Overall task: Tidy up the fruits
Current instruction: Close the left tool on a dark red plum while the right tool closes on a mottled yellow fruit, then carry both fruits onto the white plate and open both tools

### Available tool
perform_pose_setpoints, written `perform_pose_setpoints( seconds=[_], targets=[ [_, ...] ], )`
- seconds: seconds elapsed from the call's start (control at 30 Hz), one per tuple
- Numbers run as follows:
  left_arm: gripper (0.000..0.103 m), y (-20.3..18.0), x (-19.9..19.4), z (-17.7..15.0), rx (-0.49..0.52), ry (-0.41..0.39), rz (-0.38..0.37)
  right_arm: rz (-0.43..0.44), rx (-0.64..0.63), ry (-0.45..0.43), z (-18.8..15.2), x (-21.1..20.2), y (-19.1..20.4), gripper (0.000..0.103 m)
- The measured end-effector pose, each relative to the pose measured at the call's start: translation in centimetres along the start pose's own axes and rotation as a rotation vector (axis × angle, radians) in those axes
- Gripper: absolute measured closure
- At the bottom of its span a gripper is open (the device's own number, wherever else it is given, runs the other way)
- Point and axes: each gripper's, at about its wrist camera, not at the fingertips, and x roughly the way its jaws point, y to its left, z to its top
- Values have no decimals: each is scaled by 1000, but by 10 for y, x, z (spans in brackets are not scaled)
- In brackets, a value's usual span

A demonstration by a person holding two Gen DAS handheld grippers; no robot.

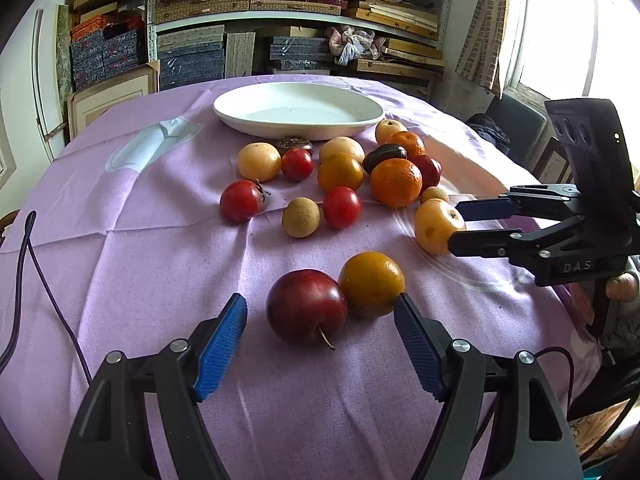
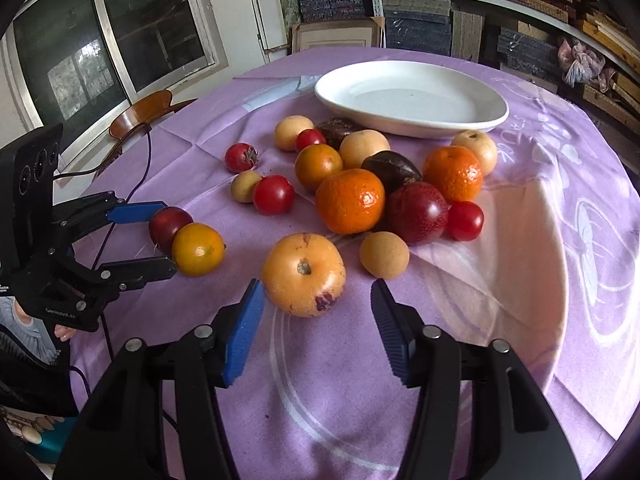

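Nearest: left gripper stood apart, approx. astride a dark red plum w/ a yellow-orange fruit touching it. Right gripper also apart, pads flanking a yellow fruit (bruised near side), not yet clamped. Mid-table: loose cluster of fruits, red, orange, tan, glossy. Far: white plate held nothing; sorting judged barely begun.

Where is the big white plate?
The big white oval plate sits empty at the far side of the purple tablecloth, just behind the pile of fruit.
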Motion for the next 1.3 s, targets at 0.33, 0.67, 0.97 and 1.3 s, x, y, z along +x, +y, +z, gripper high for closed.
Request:
perform_pose_setpoints(
  seconds=[0.33,0.67,0.97,1.3],
  targets=[
    [26,9,-3,1,-41,-20,-32,-22,-67,23,5,17,15,59],
    [62,13,3,0,-74,1,-75,10,-21,7,0,13,5,59],
    [63,17,10,-1,-93,32,-44,32,6,-7,-2,9,-1,59],
    [63,28,-18,39,-98,-45,-1,58,32,-98,13,-27,-15,59]
  ],
)
